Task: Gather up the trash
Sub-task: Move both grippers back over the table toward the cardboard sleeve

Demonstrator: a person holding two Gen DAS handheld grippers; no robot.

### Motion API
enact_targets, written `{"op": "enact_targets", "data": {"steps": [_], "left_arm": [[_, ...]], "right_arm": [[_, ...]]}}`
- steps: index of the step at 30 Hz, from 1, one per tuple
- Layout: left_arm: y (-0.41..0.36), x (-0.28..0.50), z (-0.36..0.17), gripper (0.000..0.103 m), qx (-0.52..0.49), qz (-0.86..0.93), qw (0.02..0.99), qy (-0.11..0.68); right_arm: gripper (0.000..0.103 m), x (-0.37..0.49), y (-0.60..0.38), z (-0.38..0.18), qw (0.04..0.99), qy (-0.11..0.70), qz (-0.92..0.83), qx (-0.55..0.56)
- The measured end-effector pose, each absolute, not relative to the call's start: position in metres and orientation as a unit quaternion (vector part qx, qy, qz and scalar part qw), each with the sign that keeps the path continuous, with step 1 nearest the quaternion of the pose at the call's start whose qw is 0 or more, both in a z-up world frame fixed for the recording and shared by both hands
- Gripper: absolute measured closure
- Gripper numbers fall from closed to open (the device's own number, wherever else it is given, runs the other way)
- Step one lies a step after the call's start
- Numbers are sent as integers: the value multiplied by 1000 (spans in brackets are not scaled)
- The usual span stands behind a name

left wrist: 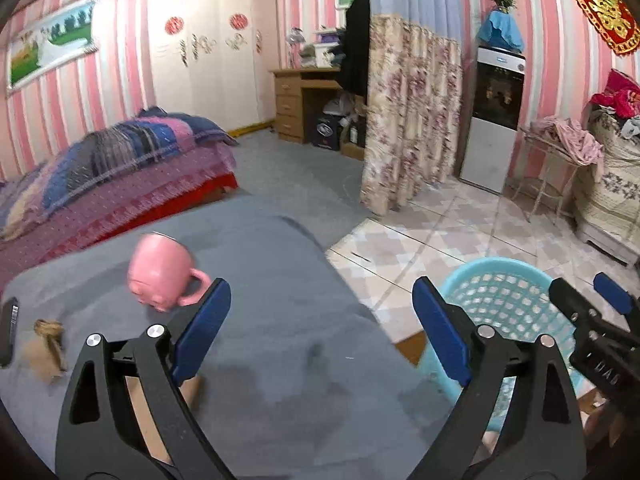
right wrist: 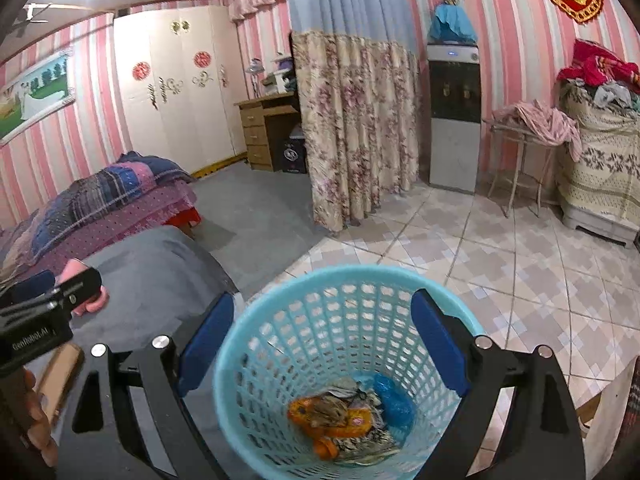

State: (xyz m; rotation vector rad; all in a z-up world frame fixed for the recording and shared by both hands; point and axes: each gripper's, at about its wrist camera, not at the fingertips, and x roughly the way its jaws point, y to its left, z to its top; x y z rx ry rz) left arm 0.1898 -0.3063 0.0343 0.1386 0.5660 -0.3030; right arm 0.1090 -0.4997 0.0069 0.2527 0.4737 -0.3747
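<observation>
My right gripper [right wrist: 323, 336] hangs open over the light blue mesh basket [right wrist: 280, 344], with nothing between its fingers. In the basket's bottom lies trash [right wrist: 348, 416]: orange wrappers, crumpled paper and a blue bag. My left gripper [left wrist: 322, 320] is open and empty above the grey-covered table [left wrist: 280, 360]. A crumpled brown scrap [left wrist: 46, 344] lies on the table at the left. The basket [left wrist: 508, 300] stands on the floor right of the table, with the right gripper [left wrist: 588, 292] over it. The left gripper [right wrist: 60, 284] shows at the left edge of the right wrist view.
A pink mug [left wrist: 160, 276] lies tilted on the table ahead of the left finger. A dark flat object [left wrist: 8, 332] sits at the table's left edge. Beyond are a bed [left wrist: 100, 184], a floral curtain [left wrist: 408, 120], tiled floor [right wrist: 500, 280] and a water dispenser [right wrist: 454, 120].
</observation>
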Motion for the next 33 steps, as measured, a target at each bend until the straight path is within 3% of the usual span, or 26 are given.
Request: {"op": "enact_targets", "data": {"steps": [6,19,33], "left_arm": [[-245,179,47,8,53,-108,957,263],[-103,168,40,7,44,-14,963,266],[31,189,-10,6,15,67,944,322]], "right_arm": [[14,121,-467,15,955,230,-159,98],[14,150,-376,18,965,241,-83,61],[14,189,-272,-10,960,277,-11,33]]}}
